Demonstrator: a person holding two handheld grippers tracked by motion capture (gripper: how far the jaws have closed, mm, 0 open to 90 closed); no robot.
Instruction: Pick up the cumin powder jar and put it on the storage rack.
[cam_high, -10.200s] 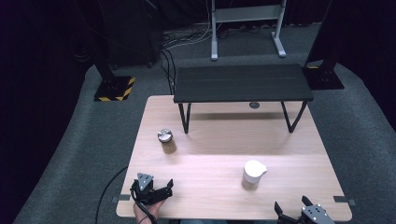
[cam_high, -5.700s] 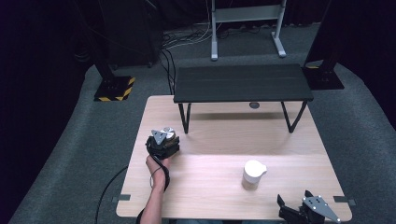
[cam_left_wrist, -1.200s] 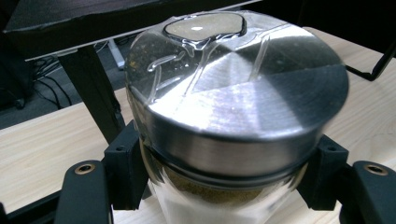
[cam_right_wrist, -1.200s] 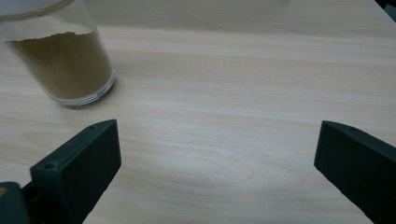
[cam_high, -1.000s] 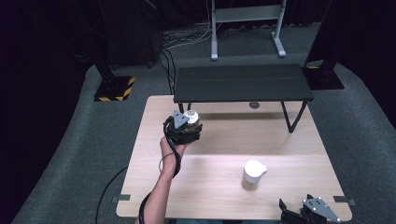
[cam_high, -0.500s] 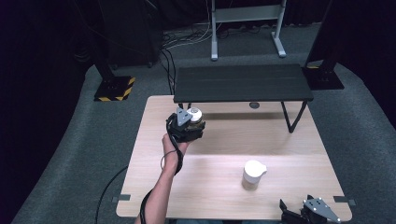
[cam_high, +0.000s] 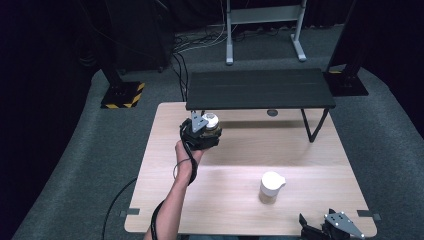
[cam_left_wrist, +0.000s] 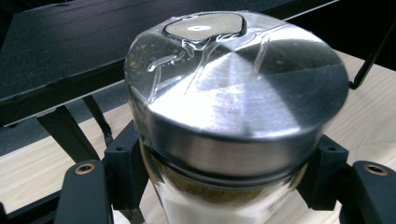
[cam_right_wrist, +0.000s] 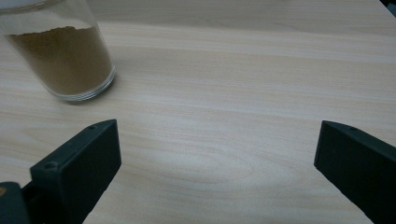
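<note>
Metal-lidded jar (cam_left_wrist: 233, 107) clamped between left tool (cam_high: 202, 134) jaws, above table (cam_high: 310, 160)

I see the black shelf (cam_high: 260, 89) spanning the far edge of the table (cam_high: 320, 150), its legs limiting passage underneath. A white-lidded glass (cam_high: 270, 187) stands near the near right corner. The table's centre, left edge and right edge offer unobstructed passage.
</note>
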